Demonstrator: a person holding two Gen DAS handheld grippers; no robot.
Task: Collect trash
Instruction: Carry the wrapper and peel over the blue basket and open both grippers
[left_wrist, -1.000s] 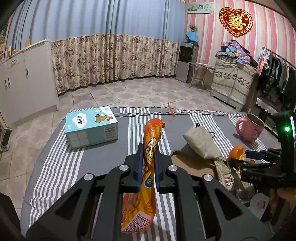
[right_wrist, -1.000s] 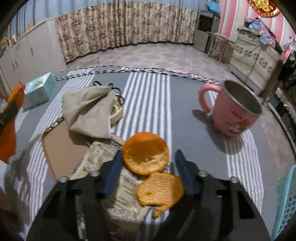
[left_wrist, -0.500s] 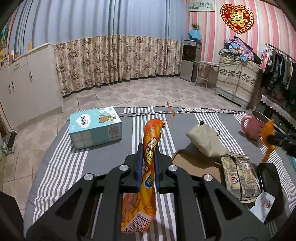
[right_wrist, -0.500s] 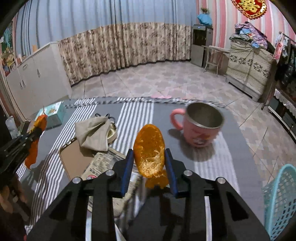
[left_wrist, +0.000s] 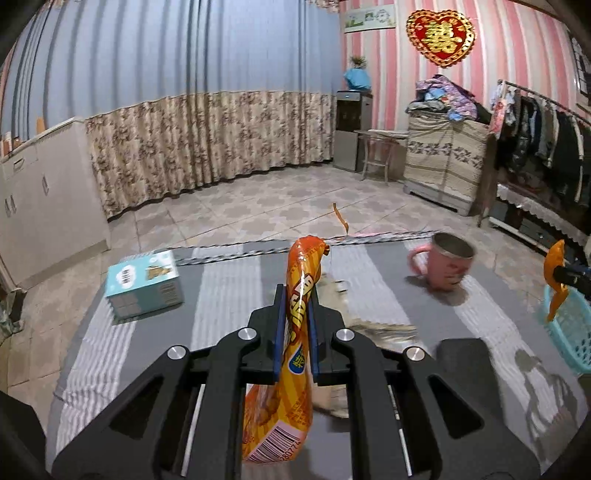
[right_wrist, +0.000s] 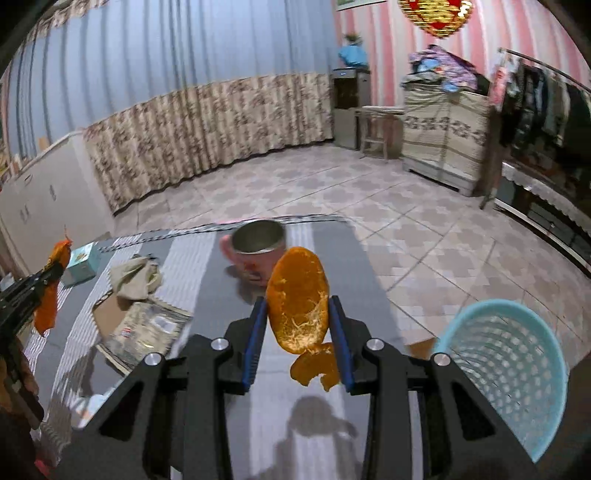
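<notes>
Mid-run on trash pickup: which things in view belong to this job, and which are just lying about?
Job:
- orange snack wrapper, in left gripper
- orange peel, in right gripper
- blue basket
- printed wrapper on the table
- cardboard piece

Lying about:
- pink mug
- tissue box
- beige cloth

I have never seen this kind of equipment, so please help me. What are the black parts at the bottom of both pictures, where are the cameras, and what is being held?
There is no robot. A person holds one two-finger gripper in each hand, and each carries a wide-angle camera looking along its fingers.

In the left camera's picture, the left gripper is shut on an orange snack wrapper. In the right camera's picture, the right gripper clamps an orange peel above the striped cloth.

On the cloth stand a pink mug and a light blue box, with a crumpled beige bag and printed packets. A turquoise basket stands beside the table.
</notes>
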